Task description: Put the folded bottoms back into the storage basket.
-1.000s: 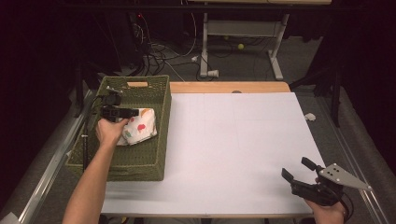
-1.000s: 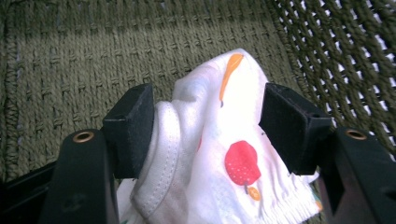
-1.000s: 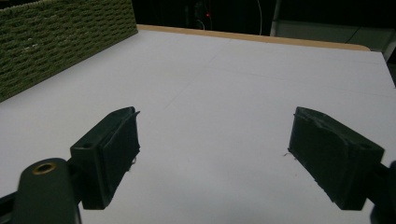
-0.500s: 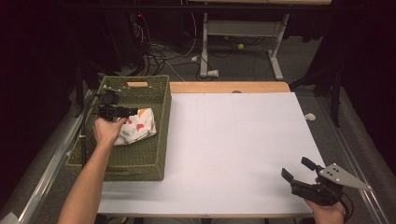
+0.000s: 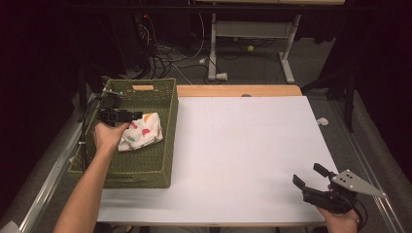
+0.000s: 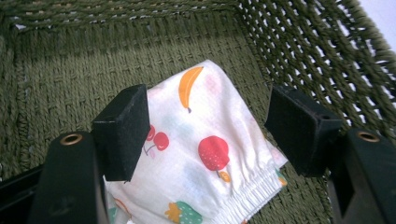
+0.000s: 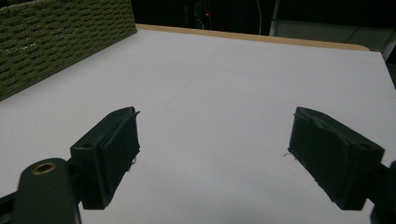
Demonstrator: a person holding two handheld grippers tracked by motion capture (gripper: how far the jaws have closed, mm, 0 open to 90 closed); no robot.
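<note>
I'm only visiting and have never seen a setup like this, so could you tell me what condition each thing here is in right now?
Left gripper: open, jaws either side of the cloth, pads not pressing it; they have just been opening.
Fruit-print cloth: crumpled, lying on the basket floor.
Green woven basket: upright on the table's left side, holding the cloth.
Right gripper: open, nothing between its jaws, above the white tabletop.

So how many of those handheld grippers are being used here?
2. The left gripper is inside the green basket, open over the fruit-print cloth; the right gripper hovers open above the table's near right corner.
</note>
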